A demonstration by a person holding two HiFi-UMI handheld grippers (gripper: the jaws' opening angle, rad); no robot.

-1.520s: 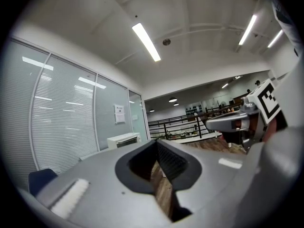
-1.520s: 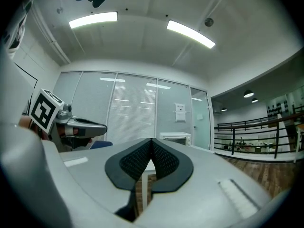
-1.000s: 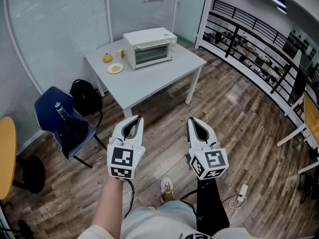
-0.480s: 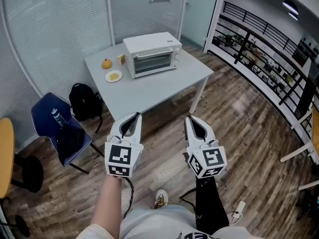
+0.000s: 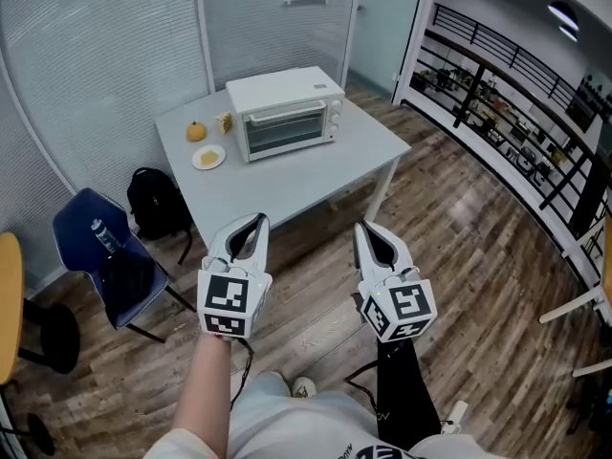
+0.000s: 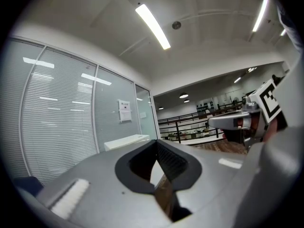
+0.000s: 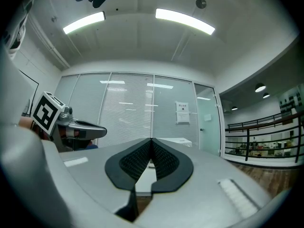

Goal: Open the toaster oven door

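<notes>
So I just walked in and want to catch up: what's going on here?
A person stands back from the white table with a gripper in each hand. The left gripper and right gripper are both shut with nothing in them, and point toward the toaster oven on the table. Its door is closed, and nothing touches it.
</notes>
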